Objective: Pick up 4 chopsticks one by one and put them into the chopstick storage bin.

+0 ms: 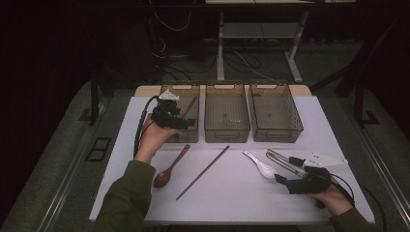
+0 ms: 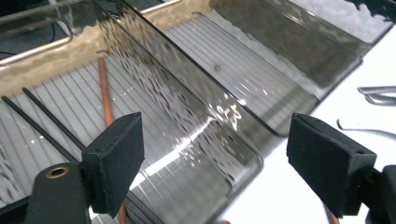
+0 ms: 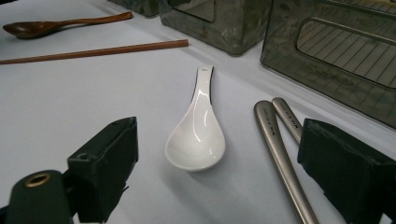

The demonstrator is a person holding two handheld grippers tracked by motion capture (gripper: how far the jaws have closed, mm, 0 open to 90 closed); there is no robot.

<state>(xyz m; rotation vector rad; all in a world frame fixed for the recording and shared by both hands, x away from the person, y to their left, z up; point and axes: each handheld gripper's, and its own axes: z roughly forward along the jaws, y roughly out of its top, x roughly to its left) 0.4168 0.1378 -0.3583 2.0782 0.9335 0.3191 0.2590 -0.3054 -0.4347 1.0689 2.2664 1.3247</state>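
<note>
The left claw hovers over the leftmost of three smoky clear bins that stand in a row along the far edge of the desk. Its jaws stand wide apart with nothing between them. In the left gripper view a wooden chopstick lies on the ribbed floor of that bin, alongside two thin black sticks; the claw's pads hang above the bin's near wall, clear of all three. The high view shows the same chopstick slanting across the bin's far half.

The right claw rests low near the desk's near right corner, jaws also spread and empty. Just ahead of it lies a white ceramic spoon, bowl toward the claw and handle pointing at the bins, not touched by either pad. Beside the spoon, toward the right edge, lie two metal chopsticks close together; one runs near the claw's right pad.

In the middle of the desk a second wooden chopstick lies on a diagonal, and toward the left edge from it sits a wooden spoon, bowl toward the near edge. The middle bin and right bin look empty.
</note>
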